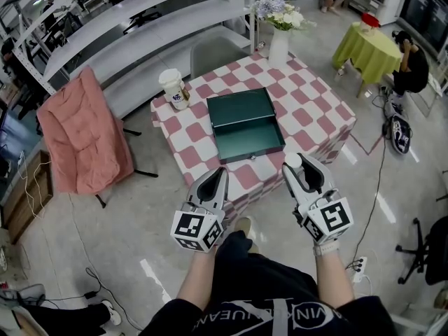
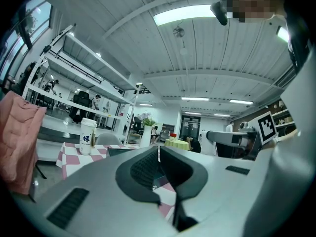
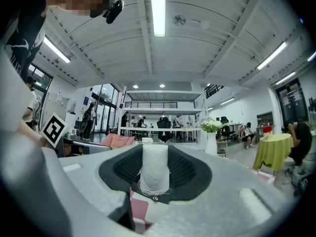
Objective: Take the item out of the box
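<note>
Right claw [image 3: 155, 154] we see clamped on the white roll [image 3: 155, 171], out of the open green box [image 1: 249, 143] lying ahead on the bench [image 1: 310, 112]; left claw [image 2: 159, 156] closed, empty.

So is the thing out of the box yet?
Yes, that part looks done: the green box lies open and looks empty. The right tongs are clamped on a white roll. The left tongs are shut on nothing. What's left is maybe only setting the roll down.
</note>
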### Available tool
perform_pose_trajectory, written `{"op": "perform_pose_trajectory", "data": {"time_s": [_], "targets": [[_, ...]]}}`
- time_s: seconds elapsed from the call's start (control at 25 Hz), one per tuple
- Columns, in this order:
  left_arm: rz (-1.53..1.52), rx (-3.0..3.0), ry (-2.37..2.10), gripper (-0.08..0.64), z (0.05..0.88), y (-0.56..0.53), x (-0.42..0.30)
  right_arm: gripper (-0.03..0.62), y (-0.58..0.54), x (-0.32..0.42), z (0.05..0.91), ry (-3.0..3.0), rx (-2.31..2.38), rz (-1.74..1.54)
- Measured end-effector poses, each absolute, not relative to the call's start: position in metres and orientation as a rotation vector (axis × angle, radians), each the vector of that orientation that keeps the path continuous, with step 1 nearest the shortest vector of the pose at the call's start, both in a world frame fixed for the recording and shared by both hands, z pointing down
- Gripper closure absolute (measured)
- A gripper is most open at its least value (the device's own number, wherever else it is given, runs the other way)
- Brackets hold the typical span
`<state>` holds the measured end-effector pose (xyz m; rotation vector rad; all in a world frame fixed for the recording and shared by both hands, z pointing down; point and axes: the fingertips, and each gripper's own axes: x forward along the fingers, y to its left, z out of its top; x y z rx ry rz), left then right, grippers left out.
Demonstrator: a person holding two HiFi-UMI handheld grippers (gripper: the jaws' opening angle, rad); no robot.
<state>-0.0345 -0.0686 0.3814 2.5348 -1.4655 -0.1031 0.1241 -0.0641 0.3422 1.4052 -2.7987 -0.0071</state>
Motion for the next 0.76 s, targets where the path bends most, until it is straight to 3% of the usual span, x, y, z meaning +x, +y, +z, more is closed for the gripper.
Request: {"op": "perform_pose_trajectory", "data": {"time_s": [0.76], "targets": [[-0.095,2.531,-1.47,0.54,0.3801,-0.0667,-0.032,0.433,-0.0602,0.1227,0.3412,-2.819,1.384,-0.019]]}}
